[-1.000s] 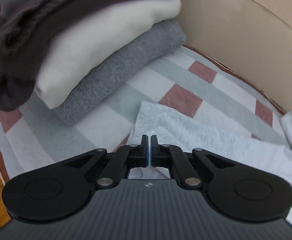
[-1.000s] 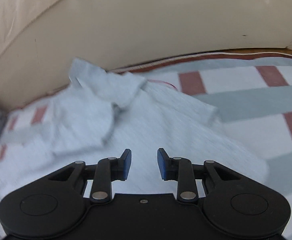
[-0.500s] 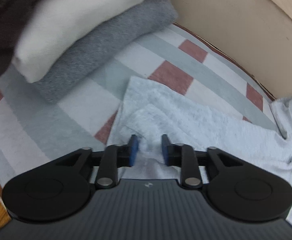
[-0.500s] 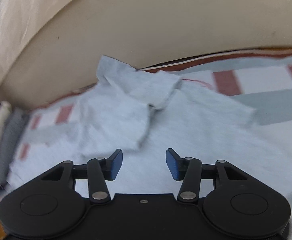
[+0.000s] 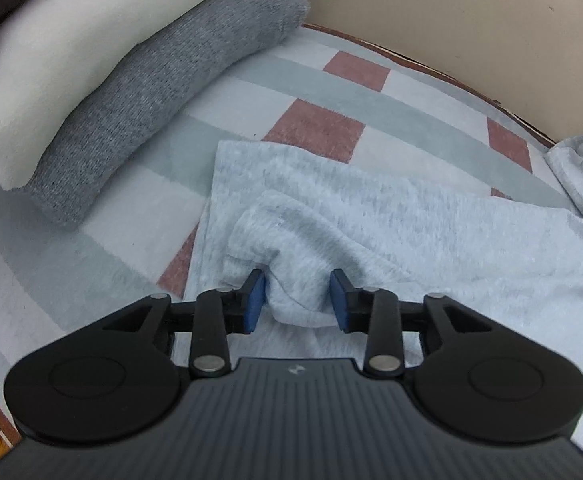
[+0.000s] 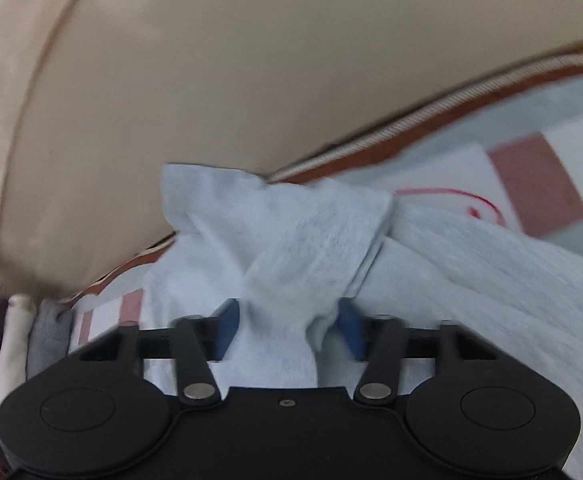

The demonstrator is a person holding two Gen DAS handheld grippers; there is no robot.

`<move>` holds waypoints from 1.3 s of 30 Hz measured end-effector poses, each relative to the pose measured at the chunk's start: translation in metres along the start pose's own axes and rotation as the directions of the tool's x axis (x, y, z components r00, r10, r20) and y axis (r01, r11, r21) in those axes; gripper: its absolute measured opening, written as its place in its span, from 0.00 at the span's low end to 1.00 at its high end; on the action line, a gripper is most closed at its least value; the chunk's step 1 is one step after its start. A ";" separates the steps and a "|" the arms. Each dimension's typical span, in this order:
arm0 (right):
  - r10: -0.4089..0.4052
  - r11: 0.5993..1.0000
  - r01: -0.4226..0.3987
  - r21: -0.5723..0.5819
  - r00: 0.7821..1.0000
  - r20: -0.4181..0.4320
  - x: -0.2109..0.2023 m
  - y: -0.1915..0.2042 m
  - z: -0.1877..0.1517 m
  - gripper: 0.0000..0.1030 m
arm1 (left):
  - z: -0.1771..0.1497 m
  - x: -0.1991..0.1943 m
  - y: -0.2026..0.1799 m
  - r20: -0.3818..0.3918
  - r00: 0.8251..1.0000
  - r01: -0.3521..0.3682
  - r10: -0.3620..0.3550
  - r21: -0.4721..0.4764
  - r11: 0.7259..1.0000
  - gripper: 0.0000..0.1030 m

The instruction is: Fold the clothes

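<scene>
The light grey garment [image 5: 431, 220] lies rumpled on a checked blanket [image 5: 319, 92] of white, pale green and brick-red squares, spread across the near and right part of the left wrist view. A raised bunch of it sits between the spread fingers [image 5: 256, 300] of the left gripper [image 5: 297, 300], which are released and not pinching it. In the right wrist view the right gripper [image 6: 287, 328] is also parted wide, with a twisted ridge of the same garment [image 6: 299, 240] running up between its blue pads; whether they touch the cloth cannot be told through the blur. To the far left stands a stack of folded clothes: a knitted grey sweater [image 5: 163, 92] at the bottom, a cream piece [image 5: 63, 48] on it, something dark above. Only the right wrist view shows a red looping line [image 6: 479, 204] on the blanket just beyond the garment, too small to read as writing. A beige padded wall [image 6: 251, 60] curves along the blanket's brown piped edge [image 6: 391, 140].
</scene>
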State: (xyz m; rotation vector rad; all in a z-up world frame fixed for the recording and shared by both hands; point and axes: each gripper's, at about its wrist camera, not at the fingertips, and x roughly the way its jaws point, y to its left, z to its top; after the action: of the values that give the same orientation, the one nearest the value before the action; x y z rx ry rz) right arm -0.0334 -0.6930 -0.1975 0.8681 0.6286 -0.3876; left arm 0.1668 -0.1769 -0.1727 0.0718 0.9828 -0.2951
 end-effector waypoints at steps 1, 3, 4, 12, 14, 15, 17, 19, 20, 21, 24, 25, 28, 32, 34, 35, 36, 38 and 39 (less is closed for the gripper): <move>0.010 0.999 -0.009 -0.045 1.000 0.023 -0.004 0.006 -0.004 0.08 | -0.001 -0.002 -0.002 0.012 1.000 -0.011 0.011 0.014 1.000 0.06; 0.038 0.996 -0.030 -0.079 0.995 0.096 -0.023 0.015 -0.012 0.08 | -0.002 -0.006 -0.006 0.037 0.999 -0.034 0.033 0.042 0.999 0.05; 0.049 0.997 -0.041 -0.067 0.990 0.128 -0.034 0.017 -0.015 0.08 | -0.002 -0.009 -0.007 0.051 0.998 -0.040 0.038 0.050 0.998 0.05; 0.065 0.998 -0.066 -0.007 0.955 0.289 -0.101 0.020 -0.016 0.08 | 0.006 -0.038 -0.004 0.136 0.991 -0.002 0.002 0.000 1.000 0.05; 0.066 0.997 -0.071 0.008 0.956 0.287 -0.100 0.022 -0.006 0.08 | 0.007 -0.037 -0.004 0.137 0.991 0.001 0.000 -0.010 1.000 0.05; 0.067 0.997 -0.074 0.015 0.957 0.283 -0.099 0.024 -0.001 0.08 | 0.008 -0.037 -0.004 0.137 0.991 0.003 -0.001 -0.015 1.000 0.05; 0.062 0.998 -0.062 -0.008 0.961 0.271 -0.090 0.033 0.013 0.08 | 0.009 -0.037 -0.004 0.138 0.990 0.007 -0.003 -0.024 1.000 0.05; 0.054 0.998 -0.041 -0.054 0.964 0.260 -0.079 0.045 0.027 0.08 | 0.011 -0.037 -0.003 0.139 0.990 0.010 -0.005 -0.034 0.999 0.05; 0.050 0.997 -0.031 -0.076 0.966 0.255 -0.073 0.051 0.035 0.08 | 0.011 -0.037 -0.003 0.140 0.990 0.012 -0.006 -0.039 0.999 0.05; 0.044 0.995 -0.020 -0.100 0.968 0.246 -0.065 0.057 0.041 0.08 | 0.013 -0.035 -0.003 0.136 0.991 0.012 -0.006 -0.048 0.999 0.05; -0.016 0.987 0.052 -0.155 0.974 0.225 -0.036 0.080 0.054 0.08 | 0.020 -0.024 0.004 0.099 0.995 0.005 0.005 -0.101 0.995 0.05; -0.044 0.981 0.085 -0.172 0.973 0.227 -0.026 0.088 0.058 0.08 | 0.023 -0.020 0.006 0.086 0.996 0.002 0.008 -0.119 0.993 0.05; -0.103 0.965 0.152 -0.215 0.970 0.221 -0.001 0.108 0.064 0.08 | 0.031 -0.009 0.013 0.048 0.999 -0.007 0.016 -0.171 0.985 0.04; -0.169 0.945 0.200 -0.260 0.976 0.136 0.036 0.123 0.066 0.20 | 0.036 -0.007 0.011 0.083 0.996 -0.024 0.039 -0.173 0.985 0.07; -0.197 0.945 0.221 -0.241 0.973 0.119 0.041 0.124 0.059 0.30 | 0.030 0.000 0.009 0.102 0.992 -0.060 0.073 -0.130 0.990 0.07; -0.182 0.949 0.211 -0.235 0.973 0.141 0.035 0.125 0.052 0.40 | 0.028 0.004 0.010 0.104 0.991 -0.073 0.085 -0.117 0.990 0.07; -0.165 0.956 0.199 -0.216 0.972 0.166 0.027 0.124 0.043 0.45 | 0.026 0.008 0.016 0.085 0.993 -0.066 0.078 -0.132 0.989 0.07; -0.111 0.977 0.141 -0.159 0.976 0.186 0.012 0.119 0.021 0.53 | 0.028 0.011 0.033 0.058 0.998 0.006 0.007 -0.217 0.976 0.07; -0.081 0.985 0.106 -0.136 0.981 0.178 0.007 0.116 0.010 0.53 | 0.031 0.010 0.041 0.054 0.998 0.034 -0.020 -0.254 0.967 0.07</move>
State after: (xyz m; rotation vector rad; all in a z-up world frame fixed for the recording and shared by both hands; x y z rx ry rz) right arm 0.0395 -0.6322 -0.1300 0.6601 0.5319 -0.4911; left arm 0.2087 -0.1459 -0.1671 -0.1835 0.9642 -0.1923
